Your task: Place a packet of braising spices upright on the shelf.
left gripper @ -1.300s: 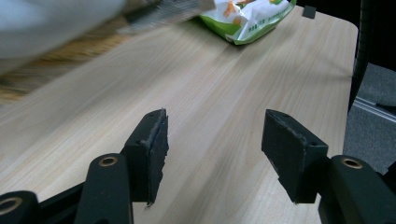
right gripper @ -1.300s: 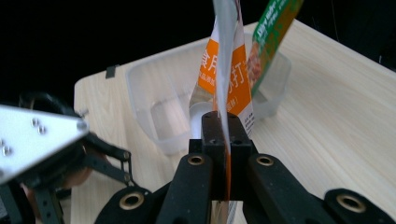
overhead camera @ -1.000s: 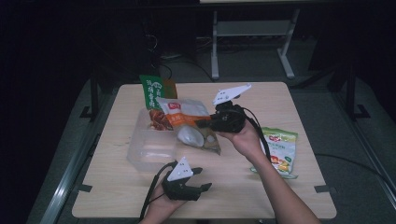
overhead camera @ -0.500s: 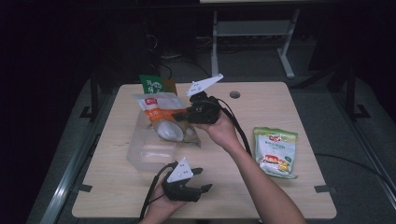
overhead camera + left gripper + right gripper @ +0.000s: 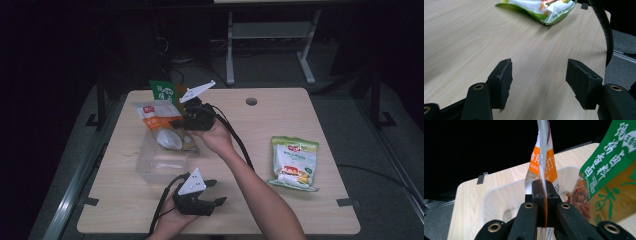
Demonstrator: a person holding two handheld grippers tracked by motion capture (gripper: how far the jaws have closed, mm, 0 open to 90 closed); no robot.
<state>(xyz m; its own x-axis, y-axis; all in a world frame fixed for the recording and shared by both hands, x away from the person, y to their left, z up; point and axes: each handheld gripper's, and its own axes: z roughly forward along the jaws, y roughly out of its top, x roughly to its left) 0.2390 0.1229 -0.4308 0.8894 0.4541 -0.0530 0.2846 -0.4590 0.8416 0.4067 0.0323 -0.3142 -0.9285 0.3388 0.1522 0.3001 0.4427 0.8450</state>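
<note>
Dark room, pale wooden worktop (image 5: 310, 210). Right gripper (image 5: 176, 122) pinches the orange-and-white bag (image 5: 543, 160), held over the clear tub (image 5: 150, 170) just below. Left gripper (image 5: 539, 80) rests wide open, holding nothing.

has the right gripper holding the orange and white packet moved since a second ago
Yes. The right gripper, shut on the orange and white packet, moved left, away from the green and white pouch, over the clear plastic tub.

My station's wooden table (image 5: 280, 125): clear plastic tub (image 5: 161, 162) left of centre, green snack bag (image 5: 164, 92) upper left, green-white pouch (image 5: 293, 162) at right.
</note>
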